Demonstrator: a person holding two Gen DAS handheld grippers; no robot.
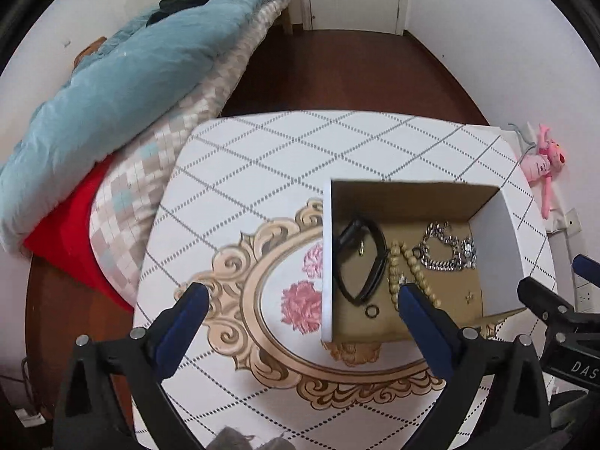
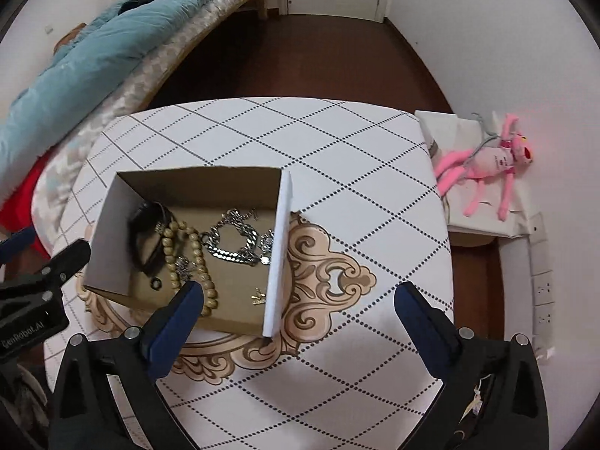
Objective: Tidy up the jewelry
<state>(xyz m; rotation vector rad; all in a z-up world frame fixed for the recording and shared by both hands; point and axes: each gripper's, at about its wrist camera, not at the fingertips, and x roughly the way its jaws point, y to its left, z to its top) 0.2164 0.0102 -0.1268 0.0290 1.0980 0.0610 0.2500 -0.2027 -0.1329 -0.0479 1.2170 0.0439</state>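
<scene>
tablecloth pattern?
White tablecloth with a dotted grey diamond grid and a beige ornate scroll frame around pink flowers; clearest in left wrist view.

Black left tongs (image 1: pixel 302 302), blue fingers (image 1: pixel 425 324), silver screws, white lettering

We saw a matt cardboard box (image 2: pixel 195 187), brown inside and white outside, holding a shiny metal chain (image 2: pixel 232 243), smooth wooden-looking beads (image 2: pixel 198 258) and a black leather-like band (image 2: pixel 144 240). The desk (image 2: pixel 337 142) wore a smooth printed cover, and the floor (image 2: pixel 318 60) was glossy dark wood.
</scene>
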